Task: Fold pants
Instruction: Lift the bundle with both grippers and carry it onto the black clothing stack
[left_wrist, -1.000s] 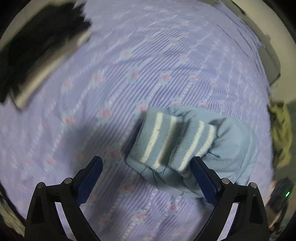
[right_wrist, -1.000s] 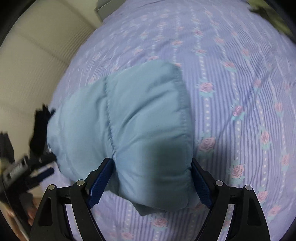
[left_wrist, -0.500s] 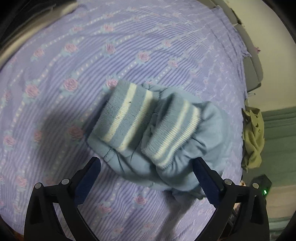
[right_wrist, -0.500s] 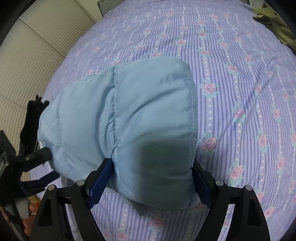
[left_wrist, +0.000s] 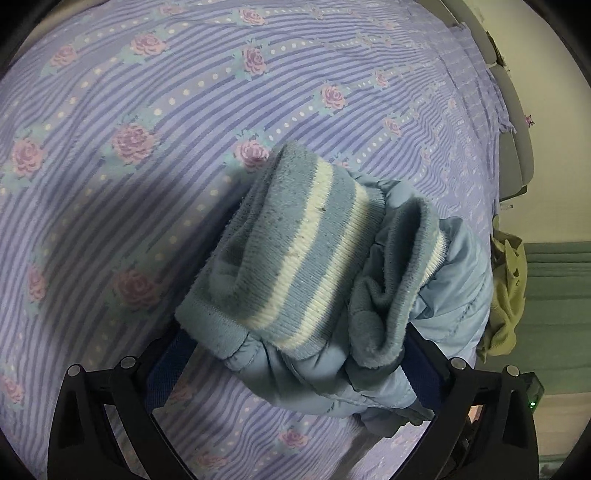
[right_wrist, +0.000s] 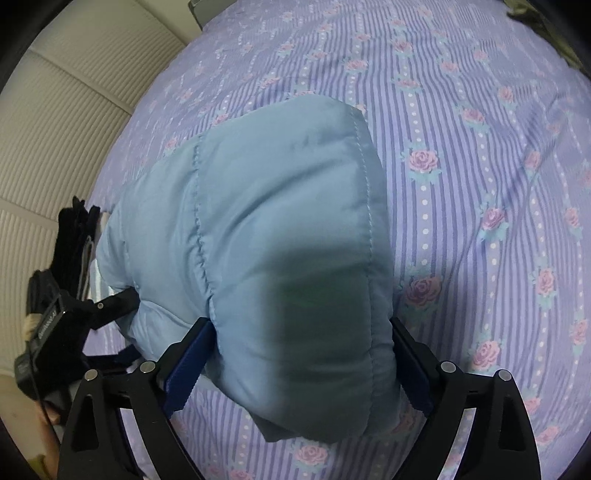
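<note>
Your left gripper (left_wrist: 291, 365) sits at the bottom of the left wrist view with its jaws spread wide, and the light blue padded pants (left_wrist: 369, 332) lie between them, bunched into a thick bundle on the purple rose-print bedsheet (left_wrist: 147, 110). The two ribbed cuffs (left_wrist: 295, 258), blue with cream stripes, stand up in the center of that frame, the larger one leaning toward the upper left and the smaller one folded over just to its right. The fabric fills the gap between the blue finger pads (left_wrist: 421, 373), but you cannot tell from this view whether they are actually pinching it. Along the right edge of the frame an olive-green cloth (left_wrist: 506, 295) hangs beside the bed. In the right wrist view, your right gripper (right_wrist: 299, 365) is also opened wide at the bottom of the frame, and the smooth quilted body of the pants (right_wrist: 258, 221) bulges up between its pads and covers the center of the picture. The cloth touches both pads, though a firm grip cannot be confirmed. At the lower left of that frame you see the left gripper (right_wrist: 110, 325) reaching into the far end of the bundle, with a black garment (right_wrist: 74, 236) lying just beyond it near the bed's edge.
</note>
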